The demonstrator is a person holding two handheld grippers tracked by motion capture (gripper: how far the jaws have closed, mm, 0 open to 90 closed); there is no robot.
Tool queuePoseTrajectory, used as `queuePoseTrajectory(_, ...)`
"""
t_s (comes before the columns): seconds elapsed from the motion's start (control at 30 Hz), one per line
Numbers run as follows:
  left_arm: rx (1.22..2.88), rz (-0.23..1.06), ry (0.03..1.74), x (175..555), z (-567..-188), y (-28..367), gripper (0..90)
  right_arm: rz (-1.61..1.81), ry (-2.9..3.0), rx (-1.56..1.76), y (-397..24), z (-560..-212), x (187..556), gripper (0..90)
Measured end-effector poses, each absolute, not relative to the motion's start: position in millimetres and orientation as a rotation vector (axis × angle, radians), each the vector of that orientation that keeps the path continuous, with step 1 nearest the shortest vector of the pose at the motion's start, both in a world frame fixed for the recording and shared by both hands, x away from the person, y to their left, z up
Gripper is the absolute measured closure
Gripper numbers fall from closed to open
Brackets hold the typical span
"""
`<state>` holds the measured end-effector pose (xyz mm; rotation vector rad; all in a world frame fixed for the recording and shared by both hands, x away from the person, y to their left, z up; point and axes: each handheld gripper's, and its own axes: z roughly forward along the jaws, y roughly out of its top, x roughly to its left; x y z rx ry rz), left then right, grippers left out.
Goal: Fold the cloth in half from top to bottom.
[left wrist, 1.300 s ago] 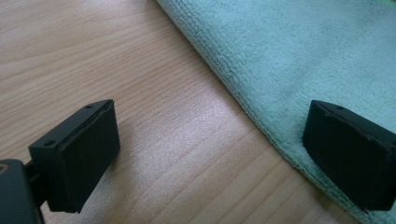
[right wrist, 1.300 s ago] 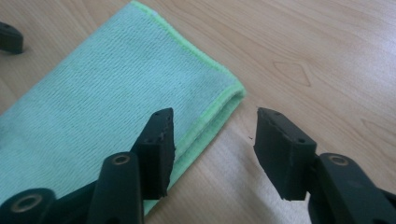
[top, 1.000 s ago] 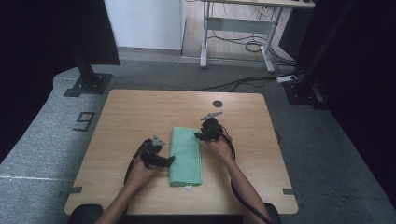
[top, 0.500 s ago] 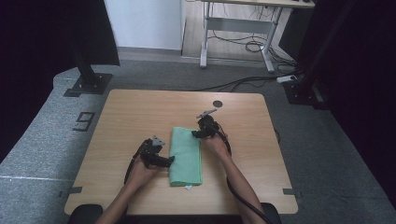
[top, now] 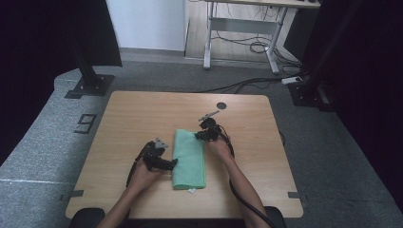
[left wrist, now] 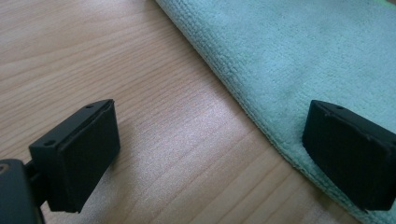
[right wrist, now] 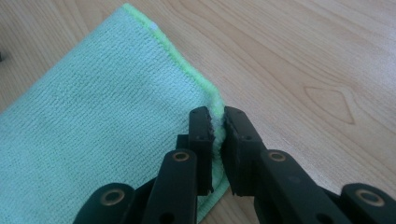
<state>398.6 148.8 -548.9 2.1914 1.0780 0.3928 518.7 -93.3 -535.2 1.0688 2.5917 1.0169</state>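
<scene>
A folded light-green cloth lies lengthwise on the wooden table, near its middle. My right gripper is at the cloth's far right edge. In the right gripper view its jaws have just been closing and now pinch the yellow-green hem of the cloth. My left gripper rests low at the cloth's left edge. In the left gripper view it stands open, one pad over bare wood and the other over the cloth.
A small black round spot marks the table beyond the right gripper. A white tag sticks out at the cloth's near end. Behind the table are a desk frame, floor cables and black stands.
The right gripper has shifted slightly left onto the cloth's far right edge. The left gripper and the cloth have stayed put.
</scene>
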Motion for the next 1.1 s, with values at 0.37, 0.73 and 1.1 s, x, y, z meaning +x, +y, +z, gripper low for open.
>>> queuePoseTrajectory(0.37,2.194,0.374,1.063,401.8,-548.3,150.7,3.9,0.999,2.574,1.040,-92.6,-530.5,515.8,81.8)
queuePoseTrajectory(0.73,2.196,0.387,1.064,401.0,-549.0,149.7,3.4,1.067,2.535,0.968,-95.8,-500.2,501.8,82.0)
queuePoseTrajectory(1.1,2.196,0.392,1.073,400.2,-548.9,149.4,3.4,1.191,2.523,0.907,-109.0,-471.2,479.4,81.9)
